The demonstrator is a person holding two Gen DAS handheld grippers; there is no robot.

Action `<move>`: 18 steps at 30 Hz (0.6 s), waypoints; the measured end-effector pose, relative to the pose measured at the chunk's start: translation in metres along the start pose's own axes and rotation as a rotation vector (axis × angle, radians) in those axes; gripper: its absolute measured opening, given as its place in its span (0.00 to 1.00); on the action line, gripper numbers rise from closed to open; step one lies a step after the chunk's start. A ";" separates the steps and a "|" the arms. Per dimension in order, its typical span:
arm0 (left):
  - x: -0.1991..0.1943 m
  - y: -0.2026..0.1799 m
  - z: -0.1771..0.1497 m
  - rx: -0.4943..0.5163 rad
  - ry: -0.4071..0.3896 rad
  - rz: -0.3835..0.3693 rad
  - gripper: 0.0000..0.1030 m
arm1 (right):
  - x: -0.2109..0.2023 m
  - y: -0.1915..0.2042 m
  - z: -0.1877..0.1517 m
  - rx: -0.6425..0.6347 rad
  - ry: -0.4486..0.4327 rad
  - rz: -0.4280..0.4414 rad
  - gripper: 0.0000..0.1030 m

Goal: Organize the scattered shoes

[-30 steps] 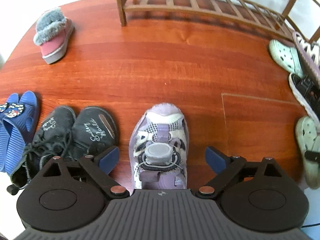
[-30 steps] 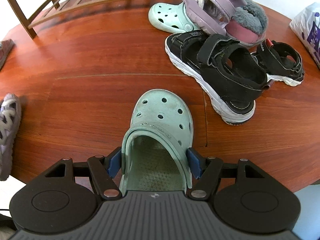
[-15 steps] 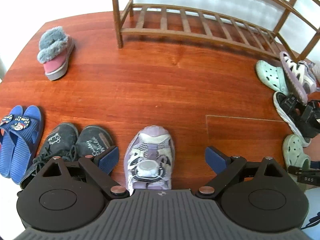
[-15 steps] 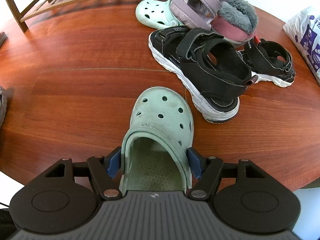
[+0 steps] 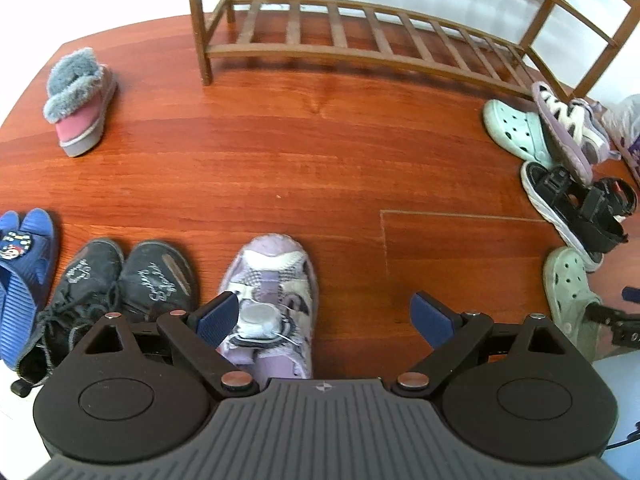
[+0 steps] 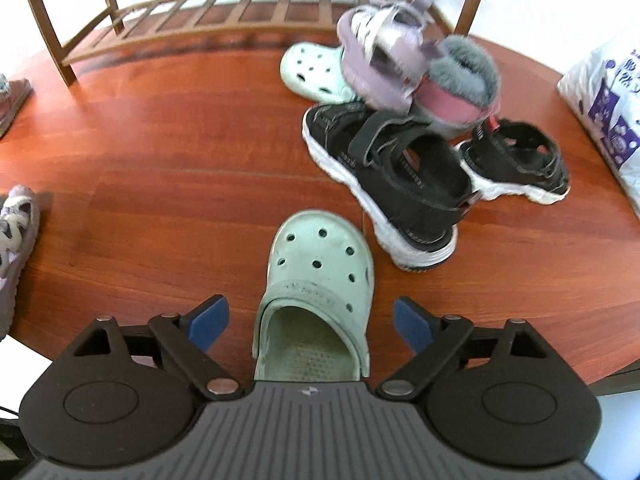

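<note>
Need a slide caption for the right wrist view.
Right gripper open, jaws just widened off mint clog on wooden floor.

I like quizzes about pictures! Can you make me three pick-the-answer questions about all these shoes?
1. Where is the mint clog with respect to the right tongs?
A. between the open fingers
B. on the wooden rack
C. under the black sandal

2. How many black lace-up shoes sit side by side in the left view?
A. one
B. two
C. four

3. What are the left tongs doing?
A. squeezing the purple sneaker
B. open, holding nothing
C. squeezing a blue slipper

Answers:
1 A, the blue pads stand clear of both sides.
2 B, a pair.
3 B, the purple sneaker lies untouched on the floor below them.
</note>
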State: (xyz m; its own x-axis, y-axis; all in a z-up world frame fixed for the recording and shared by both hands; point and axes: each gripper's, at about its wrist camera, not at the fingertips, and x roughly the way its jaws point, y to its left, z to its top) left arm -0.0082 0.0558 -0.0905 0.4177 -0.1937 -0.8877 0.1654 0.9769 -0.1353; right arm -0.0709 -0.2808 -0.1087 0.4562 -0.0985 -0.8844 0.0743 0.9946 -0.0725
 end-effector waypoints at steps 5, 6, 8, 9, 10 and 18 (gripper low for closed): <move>0.005 -0.013 0.000 0.016 0.018 -0.031 0.91 | -0.023 -0.012 0.008 -0.006 -0.036 -0.022 0.94; 0.004 -0.016 0.001 0.015 0.016 -0.033 0.91 | -0.026 -0.015 0.010 -0.006 -0.044 -0.023 0.94; 0.003 -0.024 0.006 0.009 0.005 -0.037 0.91 | -0.030 -0.023 0.016 -0.006 -0.056 -0.021 0.95; 0.003 -0.028 0.008 0.008 0.000 -0.039 0.91 | -0.031 -0.027 0.018 -0.007 -0.062 -0.019 0.95; 0.003 -0.033 0.010 0.007 -0.005 -0.041 0.91 | -0.033 -0.031 0.019 -0.007 -0.068 -0.017 0.95; 0.009 -0.086 0.031 -0.017 -0.041 -0.039 0.93 | -0.026 -0.070 0.052 -0.021 -0.095 0.031 0.97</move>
State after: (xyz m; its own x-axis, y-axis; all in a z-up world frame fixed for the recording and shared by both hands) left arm 0.0089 -0.0330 -0.0727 0.4475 -0.2348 -0.8629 0.1671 0.9699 -0.1773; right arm -0.0418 -0.3493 -0.0564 0.5401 -0.0692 -0.8387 0.0403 0.9976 -0.0564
